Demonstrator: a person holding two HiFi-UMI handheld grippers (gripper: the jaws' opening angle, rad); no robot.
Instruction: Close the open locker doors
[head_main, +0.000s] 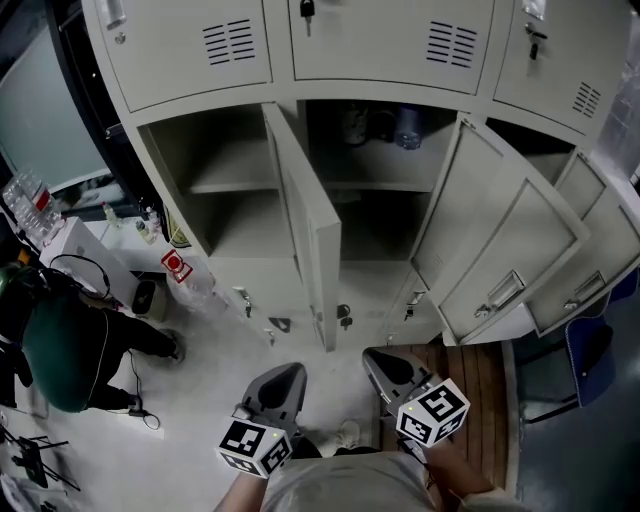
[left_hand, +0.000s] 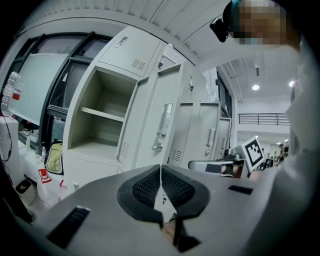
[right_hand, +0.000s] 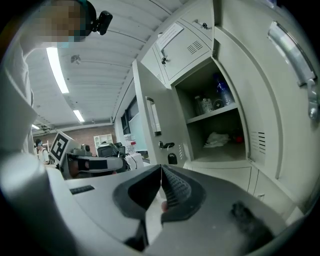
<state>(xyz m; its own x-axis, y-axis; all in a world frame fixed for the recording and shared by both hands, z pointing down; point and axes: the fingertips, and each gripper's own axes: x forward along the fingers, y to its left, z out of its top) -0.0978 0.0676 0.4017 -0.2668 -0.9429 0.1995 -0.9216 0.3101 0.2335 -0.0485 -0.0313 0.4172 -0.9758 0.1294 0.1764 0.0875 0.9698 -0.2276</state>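
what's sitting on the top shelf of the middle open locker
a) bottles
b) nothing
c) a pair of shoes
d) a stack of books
A: a few clear plastic bottles stand on the upper shelf of the middle open grey metal locker, and the right gripper view shows them there too.

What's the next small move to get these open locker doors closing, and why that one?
Probably lift the left gripper up to the free edge of the nearest open door, the one jutting straight out toward the person in the middle. Both it and the right gripper are shut, empty and held low, touching no door, so reaching one likely comes first.
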